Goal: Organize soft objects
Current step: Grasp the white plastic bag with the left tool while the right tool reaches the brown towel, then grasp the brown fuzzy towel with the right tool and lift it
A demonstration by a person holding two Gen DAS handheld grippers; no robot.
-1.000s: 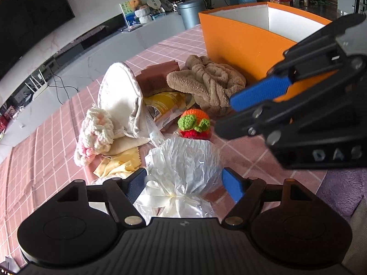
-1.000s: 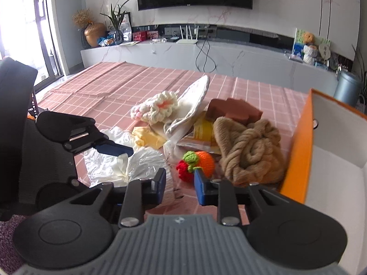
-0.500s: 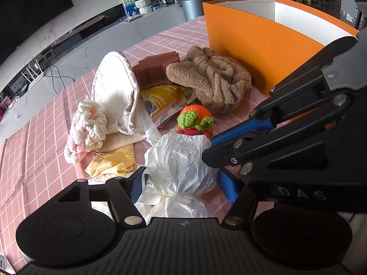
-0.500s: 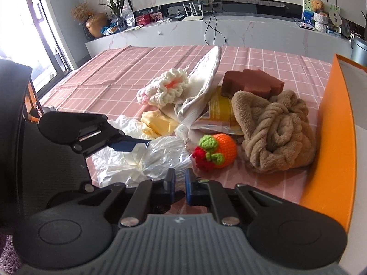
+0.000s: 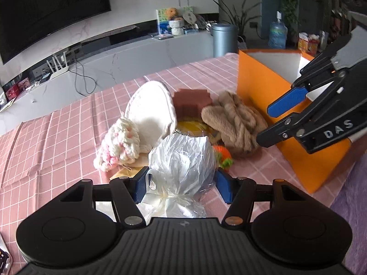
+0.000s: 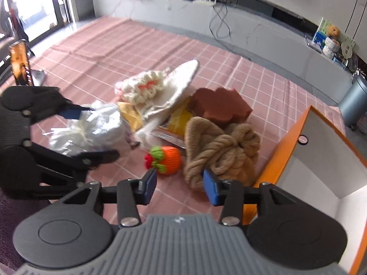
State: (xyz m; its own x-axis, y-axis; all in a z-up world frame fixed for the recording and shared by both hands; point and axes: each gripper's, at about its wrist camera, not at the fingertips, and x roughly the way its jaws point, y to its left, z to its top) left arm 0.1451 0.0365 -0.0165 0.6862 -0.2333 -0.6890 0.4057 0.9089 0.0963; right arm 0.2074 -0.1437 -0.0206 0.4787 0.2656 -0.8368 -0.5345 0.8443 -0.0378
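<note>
- Low at centre of the left wrist view, the left gripper (image 5: 181, 184) tilts downward, its jaws just closing, grasping the plastic bag (image 5: 182, 158).
- Right gripper (image 6: 180, 186) tilts over the desk (image 6: 96, 45), jaws just opening, released, nothing between them.

The plastic bag (image 5: 181, 158) hides most of the crocheted orange toy (image 5: 223, 155)

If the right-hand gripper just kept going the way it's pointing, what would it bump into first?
Probably the pink checked tablecloth, since the open right gripper points steeply down at a bare patch. Just beyond lie the orange knitted toy and the tan towel; depth is hard to judge.
</note>
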